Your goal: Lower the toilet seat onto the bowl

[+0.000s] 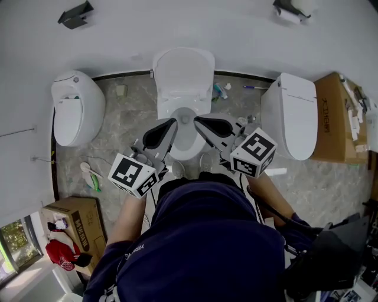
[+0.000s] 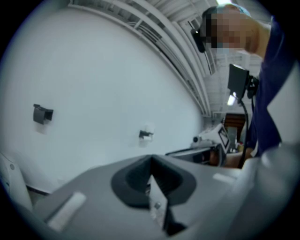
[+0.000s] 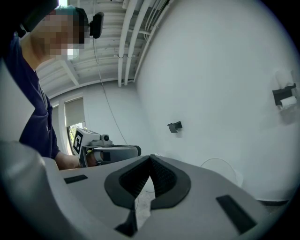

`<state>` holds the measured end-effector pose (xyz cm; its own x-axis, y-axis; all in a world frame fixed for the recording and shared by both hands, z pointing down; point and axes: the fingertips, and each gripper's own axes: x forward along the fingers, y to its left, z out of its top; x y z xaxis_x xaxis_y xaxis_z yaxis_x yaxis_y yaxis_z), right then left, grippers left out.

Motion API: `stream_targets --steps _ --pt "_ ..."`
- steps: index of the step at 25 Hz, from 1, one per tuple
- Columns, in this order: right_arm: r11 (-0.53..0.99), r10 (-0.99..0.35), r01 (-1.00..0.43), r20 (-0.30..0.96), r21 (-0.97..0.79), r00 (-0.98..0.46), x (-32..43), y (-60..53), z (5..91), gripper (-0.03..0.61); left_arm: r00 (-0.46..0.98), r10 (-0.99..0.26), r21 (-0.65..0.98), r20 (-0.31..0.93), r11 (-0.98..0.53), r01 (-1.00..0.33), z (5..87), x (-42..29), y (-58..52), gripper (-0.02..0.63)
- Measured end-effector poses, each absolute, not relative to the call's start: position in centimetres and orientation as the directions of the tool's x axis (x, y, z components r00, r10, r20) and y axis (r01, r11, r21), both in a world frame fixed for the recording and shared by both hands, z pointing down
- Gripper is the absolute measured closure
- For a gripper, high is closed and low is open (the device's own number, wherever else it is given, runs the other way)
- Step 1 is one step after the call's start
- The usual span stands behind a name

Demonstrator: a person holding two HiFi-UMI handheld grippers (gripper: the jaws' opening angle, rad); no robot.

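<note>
1. Toilet seat: white, raised at the back of the middle toilet and leaning toward the wall. Seat ring and lid cannot be told apart from above.
2. Bowl: white, open, directly below the raised seat; its front rim is partly covered by the two grippers.
3. Left gripper: held over the left side of the bowl and clear of the seat. The left gripper view shows its dark pads meeting at the tip with nothing between them.
4. Right gripper: held over the right side of the bowl, just beside the left one, tips apart. Its jaws are closed together and empty.
5. Marker cubes: one on each gripper, left and right, black-and-white squares.
6. Person: dark blue top, standing directly before the bowl, forearms bare.
7. Second toilet: white, lid closed, to the left.
8. Third toilet: white, lid closed, to the right, beside a cardboard box.
9. Floor: grey marbled tile; green-strapped sandal near the left toilet.
10. Second cardboard box: lower left, with a red cap in front of it.
11. Wall fittings: black bracket upper left, paper holder upper right.
</note>
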<state>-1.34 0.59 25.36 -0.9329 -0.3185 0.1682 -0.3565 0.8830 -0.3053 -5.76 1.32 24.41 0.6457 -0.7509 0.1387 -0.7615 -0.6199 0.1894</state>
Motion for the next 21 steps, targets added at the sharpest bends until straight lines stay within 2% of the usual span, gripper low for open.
stream_targets --steps 21 --pt "0.879 -0.313 -0.35 0.163 -0.324 -0.936 -1.5 -1.0 25.5 0.572 0.633 -0.761 0.192 0.142 -0.607 -0.772 24.7 -6.1 -0.3 0.612"
